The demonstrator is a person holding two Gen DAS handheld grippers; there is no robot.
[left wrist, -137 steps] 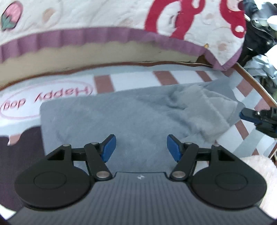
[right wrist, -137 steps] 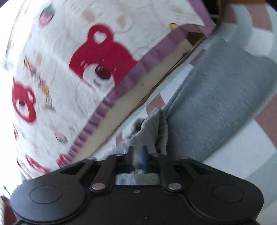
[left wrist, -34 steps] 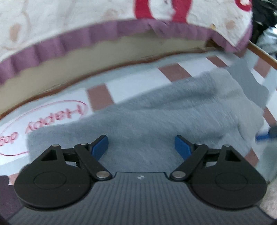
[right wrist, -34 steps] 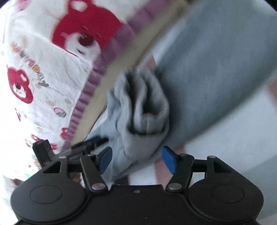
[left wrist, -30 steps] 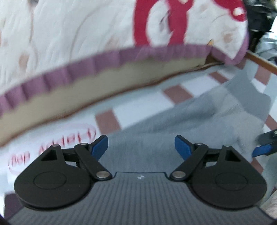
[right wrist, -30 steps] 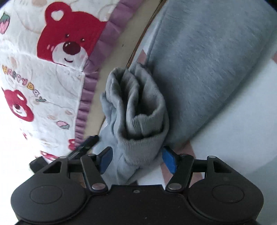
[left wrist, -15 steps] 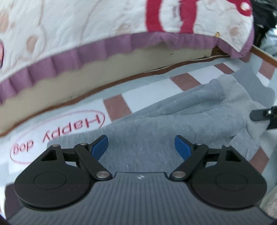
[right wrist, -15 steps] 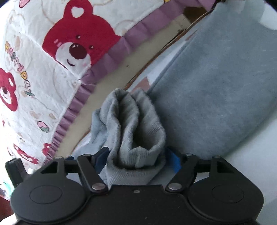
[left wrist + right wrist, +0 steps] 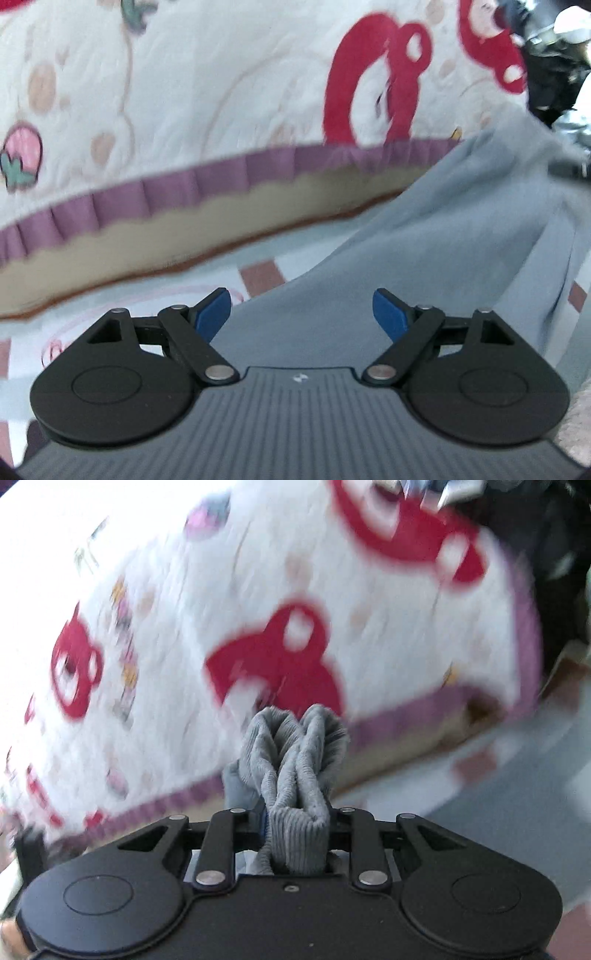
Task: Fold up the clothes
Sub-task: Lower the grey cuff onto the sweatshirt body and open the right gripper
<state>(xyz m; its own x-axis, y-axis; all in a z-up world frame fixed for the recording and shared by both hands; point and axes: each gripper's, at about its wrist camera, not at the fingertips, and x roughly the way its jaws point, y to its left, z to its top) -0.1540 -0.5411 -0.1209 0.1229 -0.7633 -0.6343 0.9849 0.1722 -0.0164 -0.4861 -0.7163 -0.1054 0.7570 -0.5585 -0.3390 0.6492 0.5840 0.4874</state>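
The right gripper (image 9: 297, 823) has its jaws closing on a bunched, ribbed cuff of the grey garment (image 9: 295, 760), which fills the narrow gap and pokes up in front of the bear-print quilt (image 9: 258, 609). The left gripper (image 9: 301, 314) has its jaws spread wide with nothing between its blue pads (image 9: 388, 314), above the grey garment (image 9: 424, 258), which rises from the checked sheet (image 9: 262, 277) toward the upper right.

A white quilt (image 9: 184, 110) with red bears and a purple frill (image 9: 184, 184) hangs over a mat (image 9: 258, 254) with white and brown squares. Bright light comes from the left.
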